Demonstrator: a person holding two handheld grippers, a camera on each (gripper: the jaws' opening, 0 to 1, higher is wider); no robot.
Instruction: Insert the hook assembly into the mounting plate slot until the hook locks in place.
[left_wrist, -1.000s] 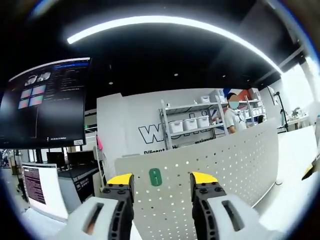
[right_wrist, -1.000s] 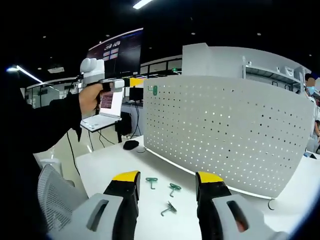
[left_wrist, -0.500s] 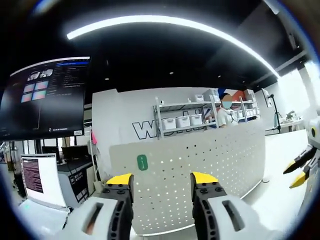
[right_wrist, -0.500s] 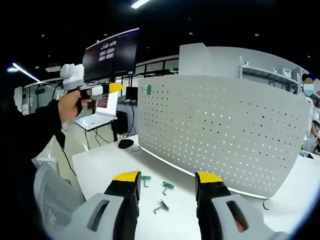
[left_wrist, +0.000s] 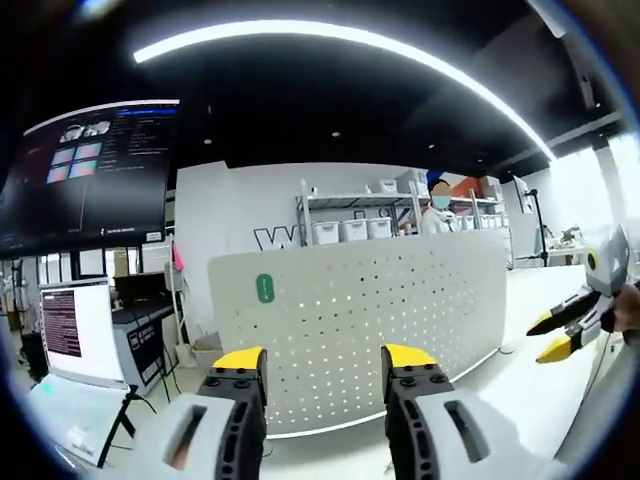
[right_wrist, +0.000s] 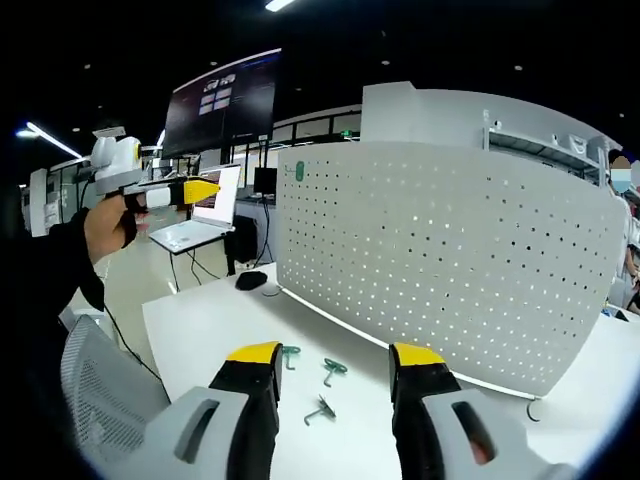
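Note:
A white perforated mounting plate stands upright on the white table, with a small green tag near its top left corner. The same plate and its green tag appear in the left gripper view. Three green hooks lie on the table before it: one behind my right gripper's left jaw, one in the middle, one nearest. My right gripper is open above them, holding nothing. My left gripper is open and empty; it also shows raised at the left, held by a hand.
A laptop and a mouse sit at the table's far left end. A large dark monitor hangs at upper left. Shelving with white bins and a person stand behind the plate. A mesh chair back is at lower left.
The left gripper has drawn back and away from the plate, so the plate looks smaller and its green tag sits further left. The right gripper has barely moved over the hooks.

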